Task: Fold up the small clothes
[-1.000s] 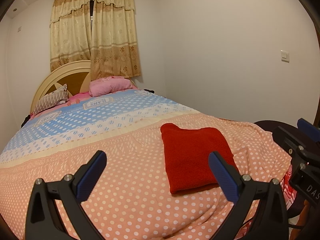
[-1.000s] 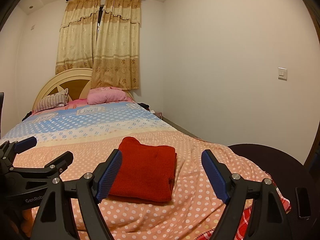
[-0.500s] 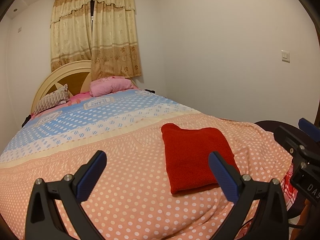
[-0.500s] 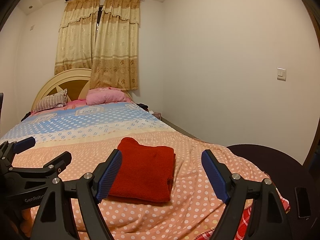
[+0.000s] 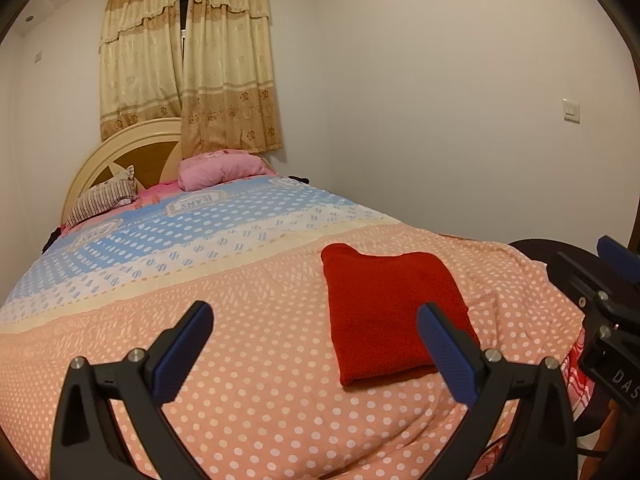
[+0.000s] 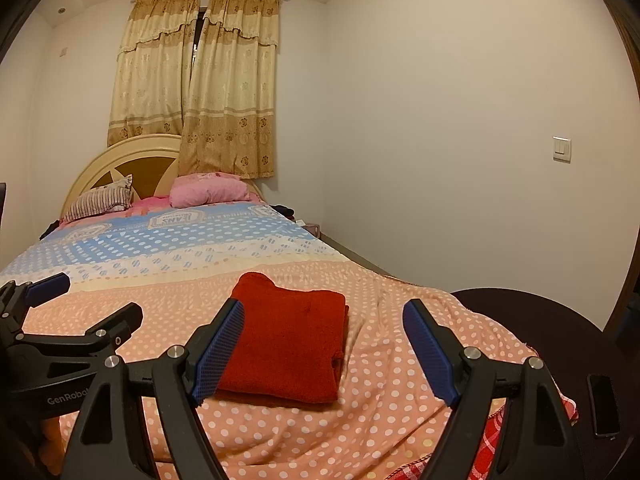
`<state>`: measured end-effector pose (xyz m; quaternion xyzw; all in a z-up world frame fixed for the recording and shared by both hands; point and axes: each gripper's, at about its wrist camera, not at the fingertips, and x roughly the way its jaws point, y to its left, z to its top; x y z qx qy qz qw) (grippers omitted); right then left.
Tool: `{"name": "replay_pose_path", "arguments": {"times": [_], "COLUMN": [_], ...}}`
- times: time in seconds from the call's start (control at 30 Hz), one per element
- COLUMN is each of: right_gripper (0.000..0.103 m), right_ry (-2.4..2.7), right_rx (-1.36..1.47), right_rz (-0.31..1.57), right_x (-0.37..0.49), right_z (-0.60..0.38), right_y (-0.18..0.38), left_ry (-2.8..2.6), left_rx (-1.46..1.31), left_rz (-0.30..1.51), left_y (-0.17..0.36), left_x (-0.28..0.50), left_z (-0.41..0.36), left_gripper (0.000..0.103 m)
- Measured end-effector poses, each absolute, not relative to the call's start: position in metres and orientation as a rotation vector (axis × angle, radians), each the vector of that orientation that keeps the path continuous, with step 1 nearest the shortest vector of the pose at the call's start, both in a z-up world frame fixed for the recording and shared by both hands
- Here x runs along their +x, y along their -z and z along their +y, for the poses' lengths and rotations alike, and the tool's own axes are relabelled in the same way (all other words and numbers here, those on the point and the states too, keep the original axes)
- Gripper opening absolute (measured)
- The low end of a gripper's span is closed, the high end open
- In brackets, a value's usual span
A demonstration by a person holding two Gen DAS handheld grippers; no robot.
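Two grippers are held above the foot of a bed, both empty. The left gripper has its blue-padded fingers spread wide over the dotted peach cover, well clear of the fabric. The right gripper is also spread wide, with nothing between its fingers.

One red garment lies on the cover near the bed's foot, toward the right side. It is folded into a compact, thick rectangle with neat edges, and neither gripper touches it.

Pillows sit at the headboard, and a dark phone rests on a round table to the right.

Judging from the tidy rectangle, the folding of this piece looks finished. No other small clothes are visible, so the next move would likely be locating another item or setting this one aside.
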<state>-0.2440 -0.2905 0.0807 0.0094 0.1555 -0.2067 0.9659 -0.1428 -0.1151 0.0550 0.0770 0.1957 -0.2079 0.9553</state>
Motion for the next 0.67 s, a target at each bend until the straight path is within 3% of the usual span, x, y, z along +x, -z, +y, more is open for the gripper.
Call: {"name": "replay_pose_path", "arguments": {"times": [0.67], "right_gripper": [0.082], "right_ry": [0.426], "right_rx": [0.025], "right_rz": [0.33], "right_x": [-0.242], "right_z": [-0.297], "right_y": [-0.076], "left_ry": [0.437], "left_rx": [0.117], "left_rz": [0.478], "left_y": [-0.049], "left_x": [-0.127], "left_z": [-0.108], "left_gripper": [0.103]}}
